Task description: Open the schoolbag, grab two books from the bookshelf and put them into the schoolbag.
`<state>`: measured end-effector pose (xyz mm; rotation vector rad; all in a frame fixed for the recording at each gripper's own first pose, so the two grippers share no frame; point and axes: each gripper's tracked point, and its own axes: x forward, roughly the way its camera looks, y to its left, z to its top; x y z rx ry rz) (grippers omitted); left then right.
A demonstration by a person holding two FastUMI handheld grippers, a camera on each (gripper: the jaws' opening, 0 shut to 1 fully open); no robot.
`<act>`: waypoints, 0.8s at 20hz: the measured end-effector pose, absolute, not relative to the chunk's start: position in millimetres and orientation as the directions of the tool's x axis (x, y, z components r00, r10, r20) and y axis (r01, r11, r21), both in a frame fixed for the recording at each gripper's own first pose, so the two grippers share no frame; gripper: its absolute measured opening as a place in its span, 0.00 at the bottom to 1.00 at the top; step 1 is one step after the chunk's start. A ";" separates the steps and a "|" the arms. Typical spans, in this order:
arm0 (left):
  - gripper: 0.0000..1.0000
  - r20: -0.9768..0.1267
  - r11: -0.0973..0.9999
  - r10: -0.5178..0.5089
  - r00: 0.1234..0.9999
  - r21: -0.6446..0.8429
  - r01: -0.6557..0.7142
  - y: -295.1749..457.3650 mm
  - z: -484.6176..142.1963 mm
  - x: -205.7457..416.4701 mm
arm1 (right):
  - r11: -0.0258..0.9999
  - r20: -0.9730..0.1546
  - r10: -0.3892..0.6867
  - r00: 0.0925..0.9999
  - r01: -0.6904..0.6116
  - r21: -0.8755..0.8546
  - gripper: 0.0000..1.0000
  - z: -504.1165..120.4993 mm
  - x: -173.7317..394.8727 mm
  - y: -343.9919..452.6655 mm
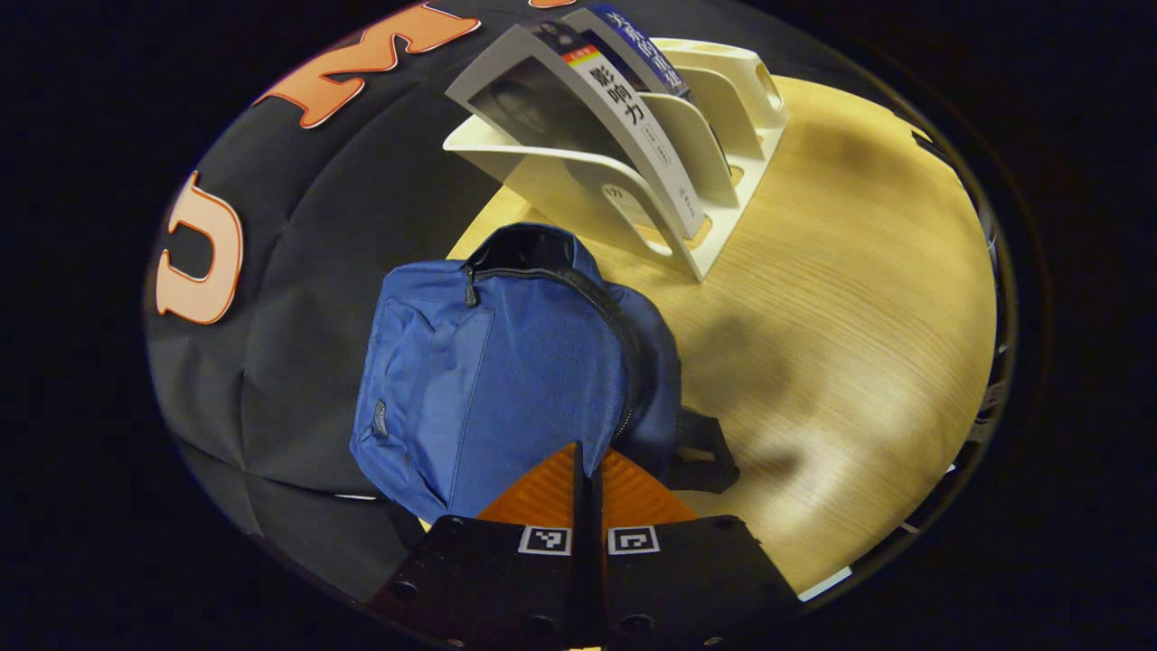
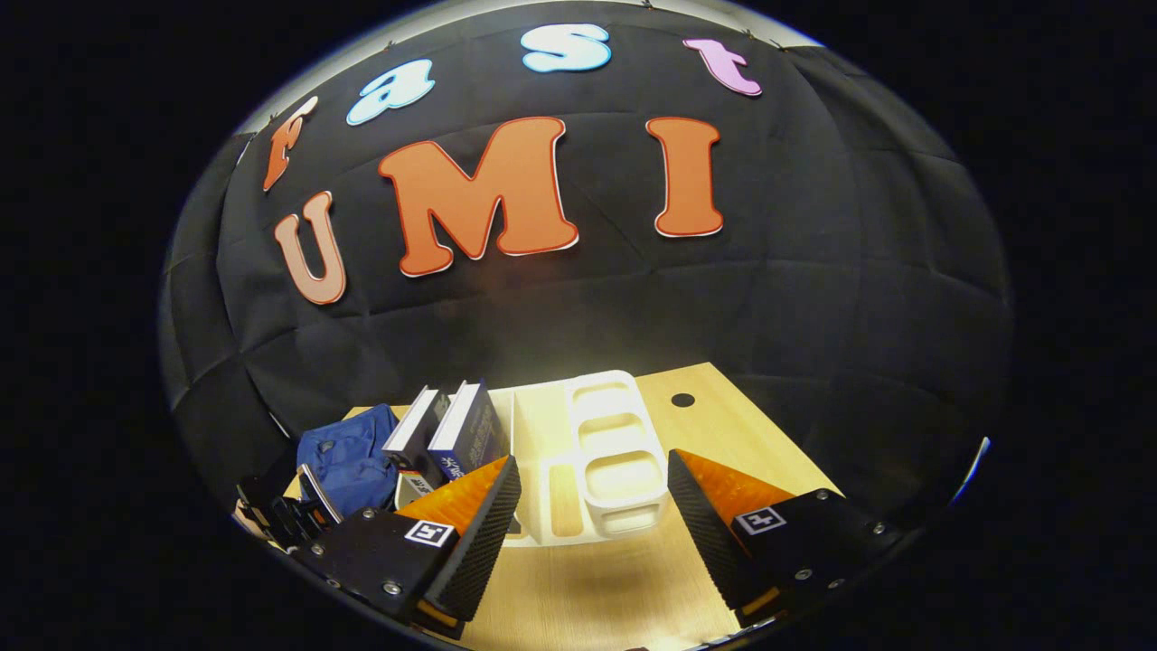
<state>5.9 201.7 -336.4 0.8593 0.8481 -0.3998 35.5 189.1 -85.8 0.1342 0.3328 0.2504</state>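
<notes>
On the left of the bench point(image 1: 841, 298) the blue schoolbag point(image 1: 488, 380) lies on its side against the booth's black wall, its zipper point(image 1: 597, 316) curving across the top, which puts the opening within reach of the left claw point(image 1: 586, 470). That claw hovers just in front of the bag with its two fingers pressed together and nothing visibly between them; whether it touches the fabric I cannot tell. The zipper looks mostly run shut, though a dark gap shows at the bag's far end, so I judge the opening step is not finished. Further right stands the white bookshelf point(image 1: 714, 136), its curved dividers holding the books upright and leaning, spines outward, so each can be pinched from above. I count two books: the grey-covered book point(image 1: 542, 99) in the nearest slot and the blue-spined book point(image 1: 646, 45) behind it. In the right gripper view, the right claw point(image 2: 592, 506) faces the shelf with its fingers wide apart and empty, likely ready for a book. One bag, one shelf, two books, two claws.
</notes>
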 end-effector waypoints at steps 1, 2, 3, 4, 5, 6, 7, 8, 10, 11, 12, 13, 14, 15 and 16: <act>0.01 -0.805 0.627 -0.007 0.593 0.458 0.630 204.8 -333.8 7.2 | 0.964 -0.306 0.252 0.918 -0.212 0.158 0.97 -85.7 34.0 190.4; 0.00 -0.830 0.644 -0.048 0.555 0.399 0.652 204.4 -330.0 5.9 | 0.970 -0.305 0.231 0.924 -0.194 0.147 0.97 -85.8 31.1 192.4; 0.01 -0.847 0.645 -0.093 0.524 0.350 0.680 206.3 -323.8 7.6 | 0.974 -0.295 0.212 0.932 -0.176 0.142 0.97 -84.2 28.2 196.5; 0.00 -0.859 0.637 -0.134 0.494 0.307 0.707 208.8 -319.5 9.0 | 0.979 -0.276 0.185 0.943 -0.152 0.139 0.97 -81.2 23.6 201.0; 0.00 -0.871 0.631 -0.171 0.461 0.262 0.730 213.0 -311.8 7.0 | 0.984 -0.264 0.153 0.952 -0.123 0.128 0.97 -80.5 19.7 206.0; 0.00 -0.876 0.623 -0.207 0.435 0.224 0.749 214.6 -305.0 7.1 | 0.989 -0.254 0.126 0.959 -0.101 0.108 0.97 -80.3 16.3 211.2; 0.01 -0.882 0.609 -0.233 0.409 0.196 0.769 218.2 -297.9 7.1 | 0.993 -0.255 0.100 0.962 -0.081 0.085 0.97 -80.6 13.2 216.7; 0.01 -0.884 0.588 -0.255 0.391 0.180 0.789 220.7 -290.6 8.7 | 0.996 -0.257 0.081 0.963 -0.066 0.064 0.97 -81.3 10.5 221.4; 0.01 -0.884 0.555 -0.281 0.372 0.166 0.815 227.1 -272.8 15.9 | 0.997 -0.242 0.067 0.968 -0.058 0.046 0.97 -70.4 4.4 234.4; 0.01 -0.882 0.543 -0.296 0.367 0.161 0.824 229.4 -262.5 18.1 | 0.997 -0.232 0.076 0.970 -0.066 0.050 0.97 -62.5 2.7 242.8; 0.00 -0.878 0.531 -0.307 0.367 0.162 0.831 231.9 -252.1 21.6 | 0.996 -0.223 0.082 0.971 -0.072 0.053 0.97 -55.9 3.2 249.9; 0.01 -0.872 0.523 -0.313 0.376 0.172 0.835 237.4 -241.0 27.1 | 0.996 -0.214 0.087 0.973 -0.078 0.051 0.97 -49.2 4.0 254.5; 0.01 -0.866 0.522 -0.314 0.390 0.185 0.832 243.3 -231.6 33.3 | 0.995 -0.206 0.092 0.974 -0.084 0.048 0.97 -41.7 5.0 259.1; 0.01 -0.856 0.526 -0.315 0.409 0.202 0.826 249.4 -220.7 40.3 | 0.995 -0.199 0.100 0.975 -0.093 0.047 0.97 -35.4 5.1 263.6; 0.01 -0.847 0.528 -0.312 0.430 0.221 0.820 254.8 -210.1 47.6 | 0.994 -0.193 0.106 0.975 -0.099 0.046 0.97 -30.3 5.9 268.1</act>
